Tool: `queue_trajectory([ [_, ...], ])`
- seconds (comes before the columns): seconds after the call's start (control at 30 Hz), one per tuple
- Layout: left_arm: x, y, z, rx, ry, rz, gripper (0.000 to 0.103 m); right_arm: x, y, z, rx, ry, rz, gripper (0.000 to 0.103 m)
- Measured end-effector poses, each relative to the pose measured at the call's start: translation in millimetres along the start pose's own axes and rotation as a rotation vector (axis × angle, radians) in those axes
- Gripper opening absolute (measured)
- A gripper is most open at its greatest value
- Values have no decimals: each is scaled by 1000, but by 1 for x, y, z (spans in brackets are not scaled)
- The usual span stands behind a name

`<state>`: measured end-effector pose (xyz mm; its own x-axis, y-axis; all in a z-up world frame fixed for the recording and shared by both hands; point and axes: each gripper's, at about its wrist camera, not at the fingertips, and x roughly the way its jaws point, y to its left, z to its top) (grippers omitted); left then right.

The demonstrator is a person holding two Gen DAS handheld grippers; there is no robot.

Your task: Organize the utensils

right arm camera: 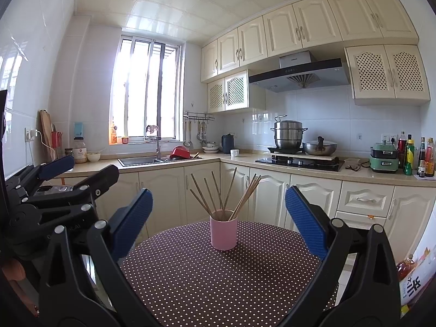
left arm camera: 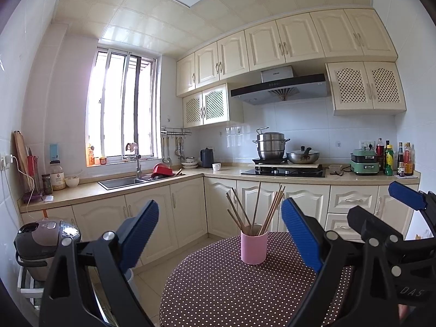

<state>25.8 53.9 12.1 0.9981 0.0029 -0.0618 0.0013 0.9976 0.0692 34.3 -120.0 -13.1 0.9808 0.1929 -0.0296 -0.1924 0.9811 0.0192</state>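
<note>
On the round table (left arm camera: pixel 218 286) covered in brown, white-dotted cloth stood a pink cylindrical cup (left arm camera: pixel 254 248) holding thin wooden chopsticks (left arm camera: pixel 256 207), fanned upright. The left gripper (left arm camera: pixel 219 234) and right gripper (right arm camera: pixel 218 219) hovered apart from it, blue-padded jaws spread wide, gripping nothing.

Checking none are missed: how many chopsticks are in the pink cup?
8 chopsticks, all in the pink cup on the dotted table: four fan left, one upright, three bunched right; overlaps may hide more.

Pink cup (left arm camera: pixel 253 248), brown white-dotted tablecloth (left arm camera: pixel 218 286), blue-padded grippers.
</note>
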Motion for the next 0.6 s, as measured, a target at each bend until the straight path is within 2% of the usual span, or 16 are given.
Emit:
queue_trajectory([
  [0.37, 24, -3, -7, 2, 36, 1, 90, 23, -3, -8, 17, 37, 2, 96],
  [0.6, 58, -9, -20, 10, 102, -1, 90, 53, -10, -22, 28, 97, -6, 96],
])
